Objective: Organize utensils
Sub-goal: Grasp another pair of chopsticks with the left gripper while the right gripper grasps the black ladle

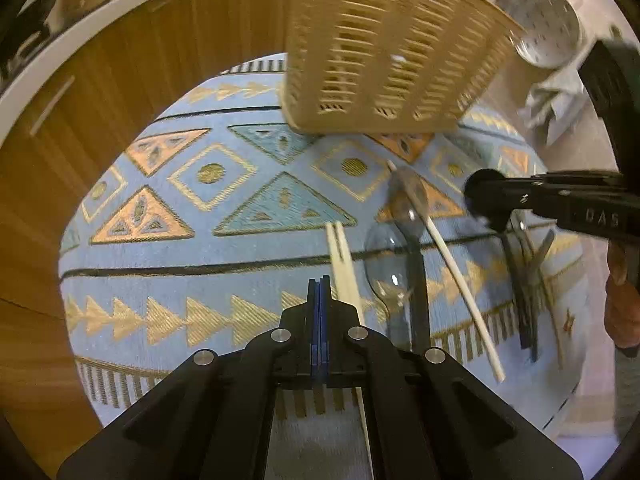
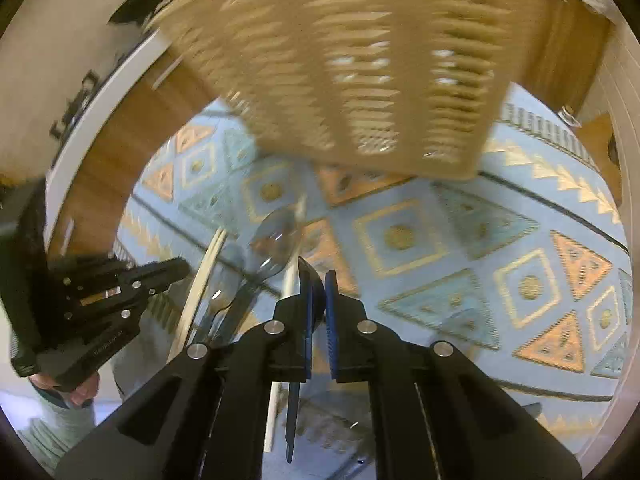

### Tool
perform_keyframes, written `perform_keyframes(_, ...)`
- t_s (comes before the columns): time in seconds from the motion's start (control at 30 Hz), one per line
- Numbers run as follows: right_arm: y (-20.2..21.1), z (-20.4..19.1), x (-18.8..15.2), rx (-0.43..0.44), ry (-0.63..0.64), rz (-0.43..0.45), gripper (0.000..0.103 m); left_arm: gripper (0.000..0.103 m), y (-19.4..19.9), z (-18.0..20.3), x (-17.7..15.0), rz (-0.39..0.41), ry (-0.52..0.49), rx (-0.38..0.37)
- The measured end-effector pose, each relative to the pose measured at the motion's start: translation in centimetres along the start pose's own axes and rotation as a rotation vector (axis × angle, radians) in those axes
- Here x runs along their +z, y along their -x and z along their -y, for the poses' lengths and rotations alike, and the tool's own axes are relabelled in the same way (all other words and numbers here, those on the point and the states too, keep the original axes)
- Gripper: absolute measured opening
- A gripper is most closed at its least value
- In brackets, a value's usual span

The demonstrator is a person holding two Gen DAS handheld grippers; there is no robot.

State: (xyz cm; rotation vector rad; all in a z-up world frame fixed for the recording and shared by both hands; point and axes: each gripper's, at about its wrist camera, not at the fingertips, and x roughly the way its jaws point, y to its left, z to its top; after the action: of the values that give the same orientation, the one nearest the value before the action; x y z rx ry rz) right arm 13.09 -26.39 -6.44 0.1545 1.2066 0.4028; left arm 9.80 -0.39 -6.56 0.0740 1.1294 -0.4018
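My left tongs (image 1: pixel 319 280) pinched empty, right tongs (image 2: pixel 316 276) gripping dark utensil (image 2: pixel 291 420); I lift straight toward basket (image 2: pixel 360 60) at twelve o'clock

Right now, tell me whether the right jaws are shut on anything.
Shut on a dark utensil handle; the right gripper pads pinch its upper end.

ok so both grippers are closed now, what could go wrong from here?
1. The left gripper looks shut with the paired chopsticks lying beside its fingers rather than between them, so it may lift empty.
2. The right gripper pinches the dark utensil near one end. The long free end could swing or slip.
3. A single chopstick lies across the clear spoons, so lifting one may drag the others.
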Motion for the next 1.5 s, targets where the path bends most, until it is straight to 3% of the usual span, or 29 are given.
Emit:
perform_keyframes(0.17, -0.1, 1.8, 1.6, -0.034, 0.010, 0.000, 0.005, 0.000, 0.6, -1.3, 0.1, -0.036, 0.024, -0.144)
perform_keyframes(0.2, -0.4, 2.1, 1.8, -0.035, 0.014, -0.004, 0.005, 0.005, 0.5, -1.1, 0.0, -0.046, 0.017, -0.151)
perform_keyframes(0.27, -0.7, 3.2, 2.1, -0.019, 0.004, -0.023, 0.005, 0.022, 0.2, -0.5, -0.1, -0.064, -0.002, -0.125)
perform_keyframes(0.3, -0.9, 3.5, 2.1, -0.014, -0.004, -0.025, 0.005, 0.023, 0.1, -0.2, 0.0, -0.068, -0.018, -0.099)
perform_keyframes(0.53, -0.9, 5.1, 1.6, -0.012, -0.045, -0.037, 0.007, 0.023, -0.6, 2.2, 0.4, -0.148, -0.185, 0.003)
perform_keyframes(0.77, 0.4, 4.4, 1.1, -0.011, -0.033, -0.024, 0.019, 0.012, -1.4, 4.2, 0.9, -0.163, -0.234, 0.093)
perform_keyframes(0.87, 1.0, 3.9, 1.1, -0.023, -0.025, -0.015, 0.030, 0.001, -0.4, 2.9, 1.0, -0.108, -0.157, 0.098)
perform_keyframes(0.97, 1.0, 3.8, 1.3, -0.080, -0.020, -0.008, 0.047, 0.000, 0.0, 0.6, 1.5, -0.077, -0.081, 0.085)
perform_keyframes(1.1, -0.4, 4.0, 1.5, -0.096, -0.029, -0.060, 0.048, 0.000, 0.5, -1.3, 2.1, -0.041, -0.006, 0.039)
perform_keyframes(1.27, -2.0, 2.9, 1.2, -0.146, 0.001, -0.094, 0.048, 0.000, 0.1, -1.8, 2.5, -0.052, 0.006, 0.043)
perform_keyframes(1.33, -2.2, 2.3, 1.3, -0.175, 0.018, -0.117, 0.048, 0.013, -0.1, -2.0, 2.3, -0.087, -0.004, 0.037)
perform_keyframes(1.37, -2.4, 2.0, 1.3, -0.186, 0.023, -0.126, 0.048, 0.029, -0.2, -1.9, 2.4, -0.105, -0.015, 0.037)
perform_keyframes(1.4, -2.5, 1.8, 1.3, -0.199, 0.030, -0.137, 0.048, 0.036, -0.4, -1.6, 2.5, -0.132, -0.040, 0.034)
perform_keyframes(1.5, -3.0, 0.7, 1.2, -0.252, 0.062, -0.167, 0.047, 0.036, -0.8, -0.3, 2.6, -0.177, -0.113, 0.083)
